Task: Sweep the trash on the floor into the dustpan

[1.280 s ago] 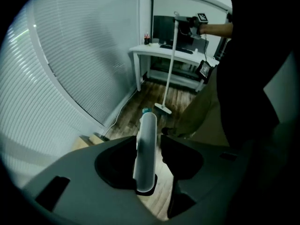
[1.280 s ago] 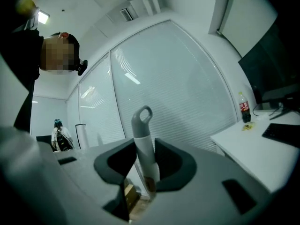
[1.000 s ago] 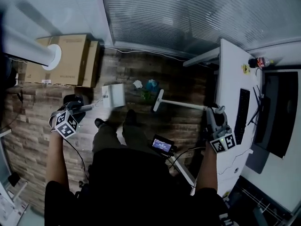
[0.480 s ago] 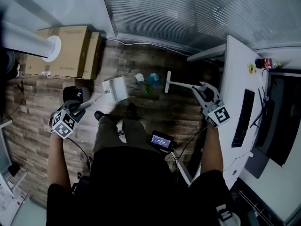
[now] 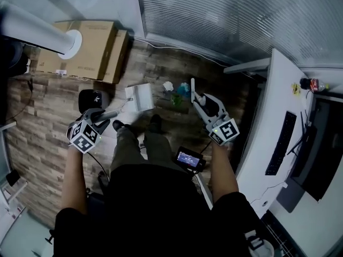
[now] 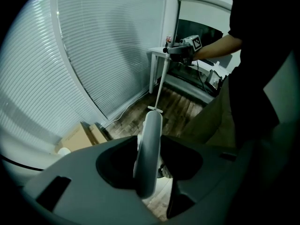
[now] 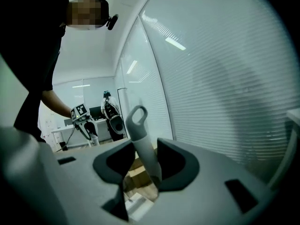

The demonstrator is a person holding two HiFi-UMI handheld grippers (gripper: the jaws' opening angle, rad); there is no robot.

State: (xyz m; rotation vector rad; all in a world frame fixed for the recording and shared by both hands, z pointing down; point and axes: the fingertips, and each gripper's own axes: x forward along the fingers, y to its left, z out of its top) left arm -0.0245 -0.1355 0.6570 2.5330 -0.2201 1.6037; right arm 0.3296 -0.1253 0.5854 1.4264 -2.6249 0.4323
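On the wood floor beside the trash stands a white dustpan (image 5: 139,97). The trash is a white scrap (image 5: 168,85), a blue piece (image 5: 184,89) and a green piece (image 5: 176,98). My left gripper (image 5: 102,116) is shut on the dustpan's long grey handle (image 6: 147,144), which runs between its jaws. My right gripper (image 5: 200,99) is shut on the broom's handle (image 7: 143,146), whose loop end sticks up past the jaws. The broom head (image 5: 192,90) rests just right of the trash. The left gripper view shows the right gripper (image 6: 183,48) and the broom stick (image 6: 159,86).
Cardboard boxes (image 5: 88,50) and a white tube (image 5: 37,28) stand at the far left by the blinds. A white desk (image 5: 273,122) with a keyboard (image 5: 282,143) and a bottle (image 5: 313,83) fills the right. A black object (image 5: 91,98) lies near the left gripper. The person's feet (image 5: 120,126) stand behind the dustpan.
The right gripper has swung left from the desk side, bringing the broom head next to the trash. The left gripper still holds the dustpan at about the same place.
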